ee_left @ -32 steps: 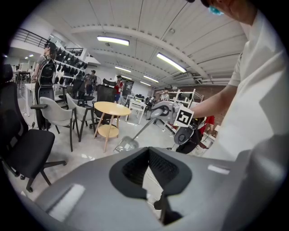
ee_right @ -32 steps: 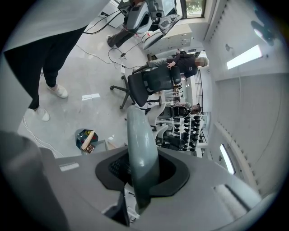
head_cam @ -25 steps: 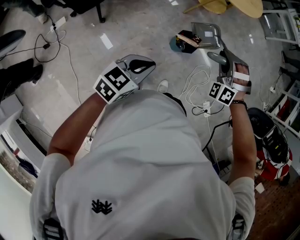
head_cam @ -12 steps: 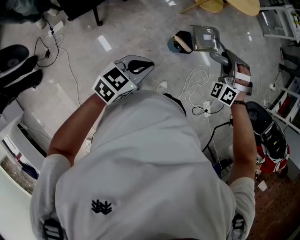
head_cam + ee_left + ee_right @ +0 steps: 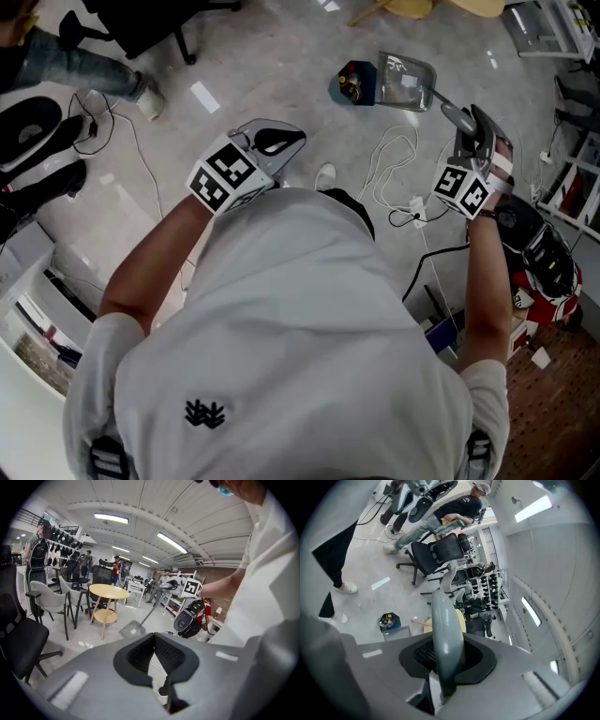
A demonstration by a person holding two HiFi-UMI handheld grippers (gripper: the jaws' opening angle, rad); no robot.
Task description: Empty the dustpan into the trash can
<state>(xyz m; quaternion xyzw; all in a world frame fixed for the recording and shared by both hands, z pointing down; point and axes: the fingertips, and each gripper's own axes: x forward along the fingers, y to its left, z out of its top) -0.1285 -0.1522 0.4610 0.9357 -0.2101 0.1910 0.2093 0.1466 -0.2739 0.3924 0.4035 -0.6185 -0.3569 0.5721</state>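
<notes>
Out on the person's right, the right gripper (image 5: 476, 131) is clamped around the grey dustpan (image 5: 406, 77) handle (image 5: 446, 625), the pan just beside the small blue trash can (image 5: 354, 82); the left gripper (image 5: 272, 141) has its jaws together on nothing

No words or numbers can be read anywhere; the person's shirt (image 5: 281, 309) bears only a wordless black emblem (image 5: 203, 413).
</notes>
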